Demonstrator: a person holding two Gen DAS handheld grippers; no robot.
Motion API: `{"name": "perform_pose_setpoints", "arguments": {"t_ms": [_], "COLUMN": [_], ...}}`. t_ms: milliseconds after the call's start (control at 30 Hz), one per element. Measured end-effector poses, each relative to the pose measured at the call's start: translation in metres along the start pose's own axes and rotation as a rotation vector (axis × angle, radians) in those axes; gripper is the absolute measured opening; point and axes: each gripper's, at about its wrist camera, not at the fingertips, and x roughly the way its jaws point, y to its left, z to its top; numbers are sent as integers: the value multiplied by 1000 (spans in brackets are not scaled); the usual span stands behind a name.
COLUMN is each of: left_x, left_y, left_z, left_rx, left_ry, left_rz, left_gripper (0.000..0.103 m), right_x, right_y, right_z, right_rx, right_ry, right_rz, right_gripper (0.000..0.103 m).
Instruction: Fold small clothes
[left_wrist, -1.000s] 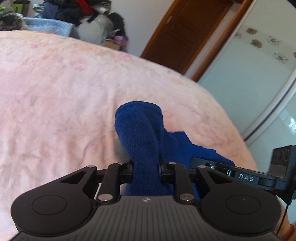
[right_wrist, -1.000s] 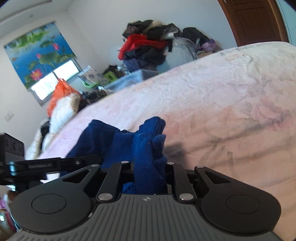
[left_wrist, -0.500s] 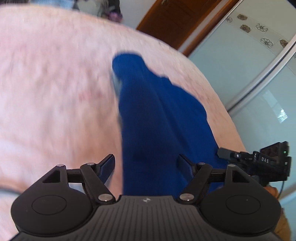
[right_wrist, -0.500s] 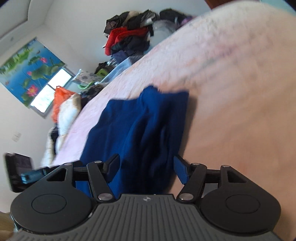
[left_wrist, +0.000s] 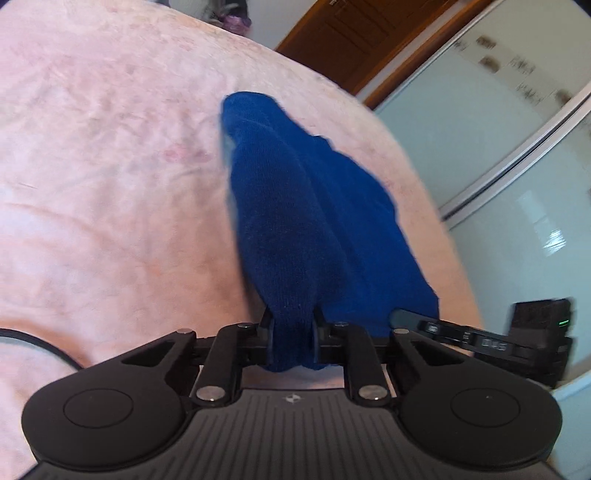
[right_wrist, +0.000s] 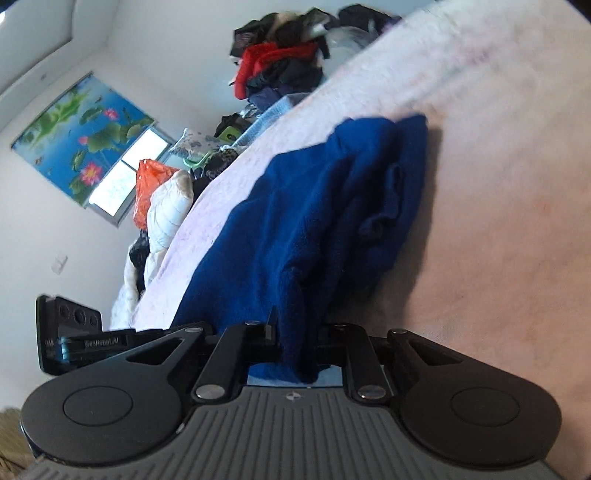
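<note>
A dark blue knitted garment (left_wrist: 314, 221) lies stretched out on the pink bedspread (left_wrist: 110, 184), running away from me. My left gripper (left_wrist: 291, 321) is closing on its near edge, and a fold of the blue cloth is pinched between the pads. In the right wrist view the same garment (right_wrist: 314, 206) lies rumpled, with loose folds at its far end. My right gripper (right_wrist: 299, 325) is closing on another part of the near edge, cloth squeezed between its pads. Each gripper shows in the other's view: the right one (left_wrist: 480, 339) and the left one (right_wrist: 74, 339).
The bed's edge curves away on the right, in front of a pale glass wardrobe door (left_wrist: 498, 129) and a brown wooden door (left_wrist: 351, 40). A pile of clothes (right_wrist: 284, 62) sits beyond the bed. An orange bag (right_wrist: 147, 184) and white bedding (right_wrist: 166, 214) lie near the window (right_wrist: 122, 173).
A second ago both grippers held raised bunches of the cloth. Half a second ago both stood open over the flat garment. Now both are pinched on its near edge again.
</note>
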Motion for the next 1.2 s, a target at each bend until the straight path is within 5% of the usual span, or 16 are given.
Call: {"name": "perform_pose_setpoints", "arguments": {"t_ms": [167,267,367,467,567,667,867,1200], "left_x": [-11,-13,-12,-6,-6,-7,-9,-14], "left_y": [-44,-59,-64,-63,-61,-63,-67,-63], "left_z": [-29,-40,-46,-49,-54,-62,-73,-84], "left_rx": [258,310,327,300,266,251,252,232], "left_ry": [-120,-170,-182,-160,-145,-154,-161,-202], "left_rz": [221,302,344,353,371,411,465,512], "left_gripper": [34,64,65,65,65,65,66,72], "right_x": [-2,-13,-13,-1,19,13,9,-4], "right_y": [31,66,87,81,70,82,103,111], "right_z": [-20,-40,-57,-63,-61,-69,-92,-102], "right_rx": [-209,-325,-404,-410,-387,-403,-383,-218], "right_ry": [34,-97,-173,-145,-77,-94,-99,-86], "right_rz": [-252,-396,-439,-454,-563,-597,-658,-593], "right_gripper": [38,53,67,78,84,103,103,103]}}
